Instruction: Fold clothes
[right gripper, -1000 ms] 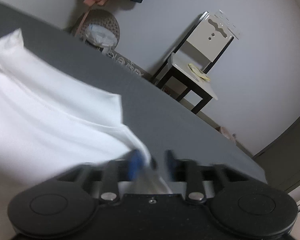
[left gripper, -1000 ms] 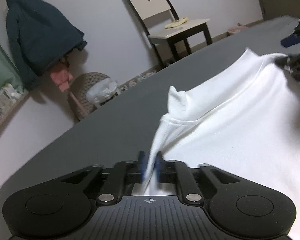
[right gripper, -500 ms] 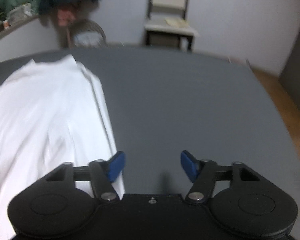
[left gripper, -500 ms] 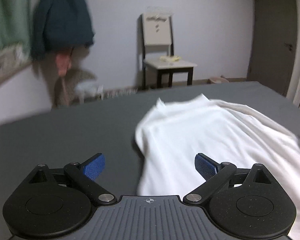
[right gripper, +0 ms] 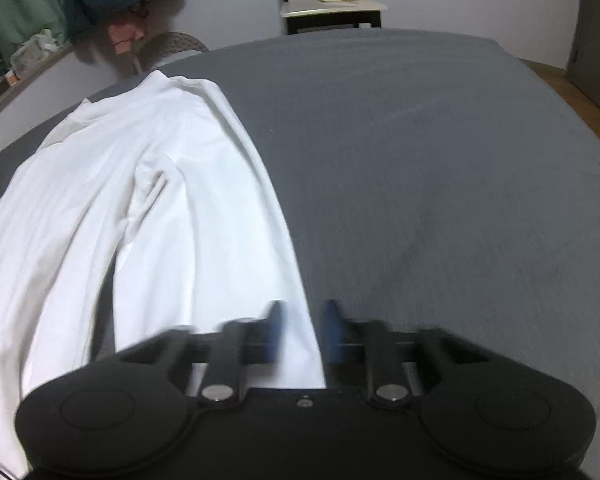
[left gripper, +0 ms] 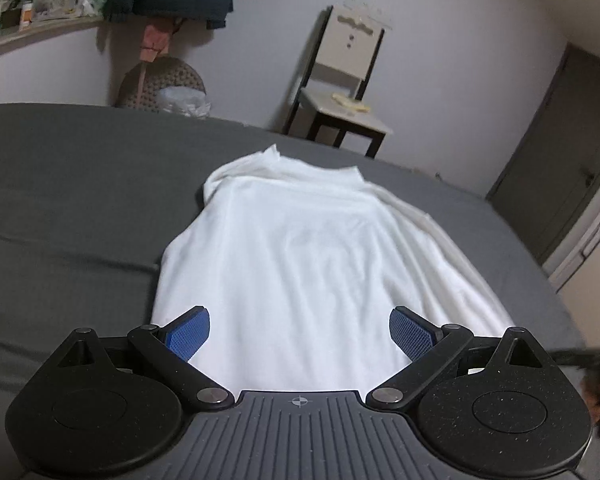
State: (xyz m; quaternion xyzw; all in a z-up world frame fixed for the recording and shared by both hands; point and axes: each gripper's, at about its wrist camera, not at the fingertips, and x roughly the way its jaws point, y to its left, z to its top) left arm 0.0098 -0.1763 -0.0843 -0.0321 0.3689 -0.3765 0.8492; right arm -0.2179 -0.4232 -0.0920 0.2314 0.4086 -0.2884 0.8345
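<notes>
Half a second ago both grippers were spread wide; the left gripper [left gripper: 299, 330] still has its jaws wide apart above the near hem, while the right gripper [right gripper: 303, 330] has narrowed its jaws around the edge of the white shirt [left gripper: 300, 248], a small gap still showing. The shirt [right gripper: 140, 200] lies lengthwise on the grey bed [left gripper: 68, 184], collar far, smooth at the centre, with long folds along its right side.

Pale wall [left gripper: 440, 40], chair [left gripper: 342, 92], grey door [left gripper: 556, 172].
</notes>
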